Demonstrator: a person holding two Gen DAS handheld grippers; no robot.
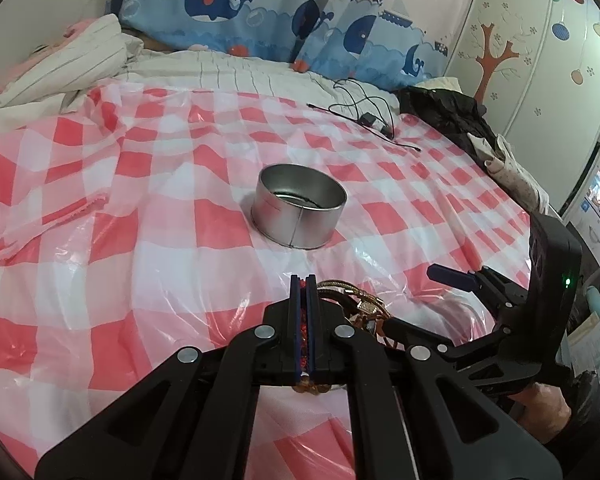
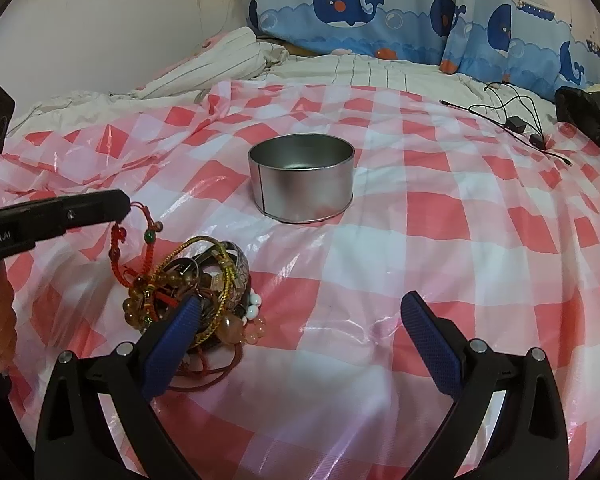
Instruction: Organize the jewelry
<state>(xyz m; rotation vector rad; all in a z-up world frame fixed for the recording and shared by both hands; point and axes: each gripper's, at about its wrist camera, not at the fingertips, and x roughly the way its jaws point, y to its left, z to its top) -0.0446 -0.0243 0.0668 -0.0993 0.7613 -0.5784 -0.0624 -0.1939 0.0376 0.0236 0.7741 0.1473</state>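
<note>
Two grippers working | left gripper (image 2: 126,204) pinching red cord bracelet (image 2: 118,240), just beside jewelry heap (image 2: 196,280) | right gripper (image 2: 300,320) spread wide, hovering near heap | tin (image 2: 302,178) beyond heap | risk: cord dragging tangled beads off the heap

Left gripper (image 1: 305,280): jaws pinched on a red cord (image 1: 303,332), near side of the tin (image 1: 299,211).
Bangles (image 1: 352,296): just right of that gripper.
</note>
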